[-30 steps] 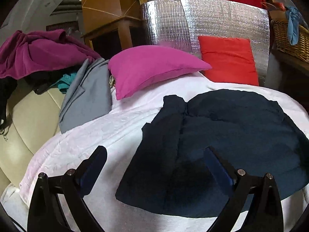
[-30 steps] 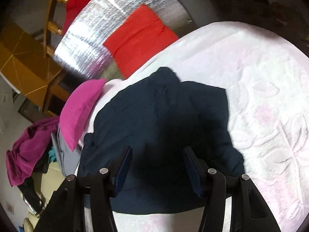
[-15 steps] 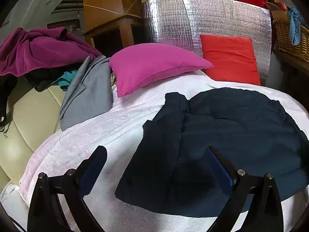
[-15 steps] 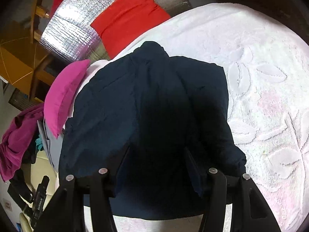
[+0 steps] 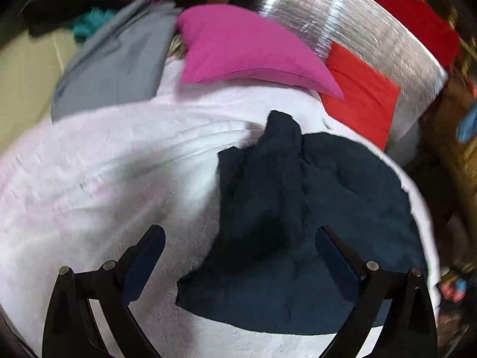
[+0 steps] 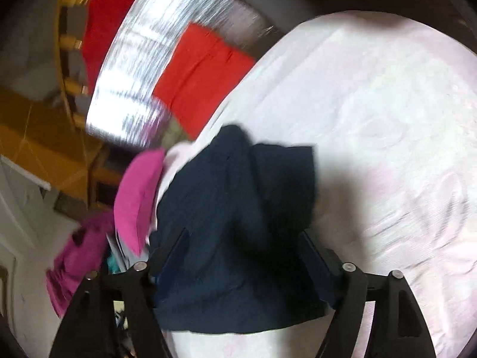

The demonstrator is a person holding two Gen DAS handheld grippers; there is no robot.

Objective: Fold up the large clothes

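On a bed under a pale pink blanket (image 5: pixel 119 155), a rumpled navy garment (image 5: pixel 313 223) lies below both wide-open, empty grippers (image 5: pixel 240 256) (image 6: pixel 243 259), which risk pinching blanket too.

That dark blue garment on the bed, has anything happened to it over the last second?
The dark blue garment has bunched up into a rumpled ridge; a second ago it lay flatter. Both views swung and blurred as the grippers moved. The left gripper and right gripper remain open, holding nothing. The pink pillow stays put.

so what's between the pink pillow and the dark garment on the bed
Only bare white bedspread separates the pink pillow from the dark garment, clearest in the left wrist view.
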